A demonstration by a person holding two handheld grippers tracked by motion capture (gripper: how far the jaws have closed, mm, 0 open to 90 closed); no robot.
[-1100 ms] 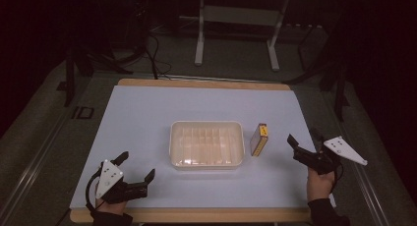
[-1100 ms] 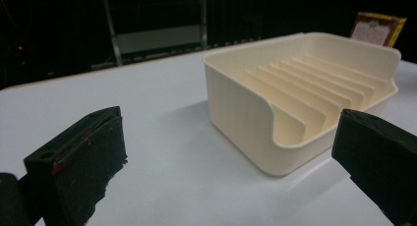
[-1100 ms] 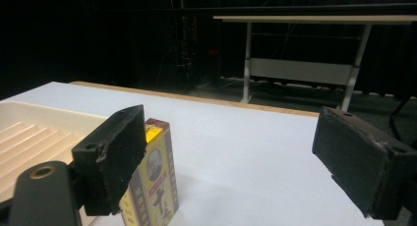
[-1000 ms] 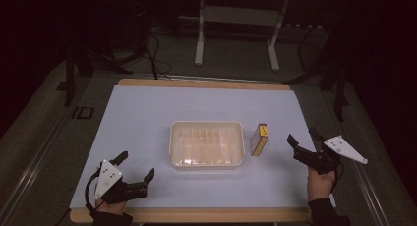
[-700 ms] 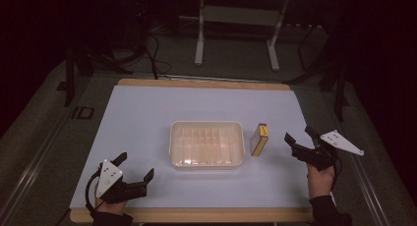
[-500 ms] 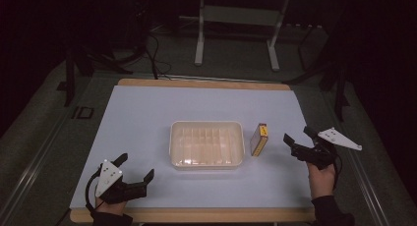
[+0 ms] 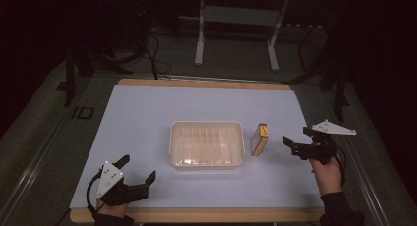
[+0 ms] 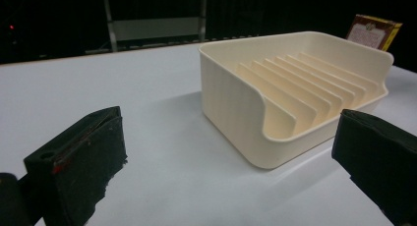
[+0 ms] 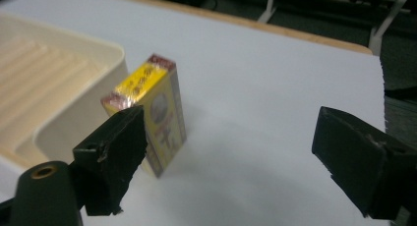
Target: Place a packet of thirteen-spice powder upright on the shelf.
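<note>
The table (image 7: pixel 147 118) carries a cream ribbed tray (image 7: pixel 207 144) at its centre. Just right of the tray, apart from it, a small yellow box (image 7: pixel 259 139) stands on its narrow edge. Further right of the tray, the right hand-held gripper (image 7: pixel 295 145) gapes wide toward the box; a clumsy jaw could topple it against the tray. The left hand-held gripper (image 7: pixel 138 172), also wide, rests below-left of the tray.

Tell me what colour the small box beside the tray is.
Yellow with dark red ends, clearest in the right gripper view.

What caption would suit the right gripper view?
Open right gripper nears a standing yellow box beside a cream tray.
</note>
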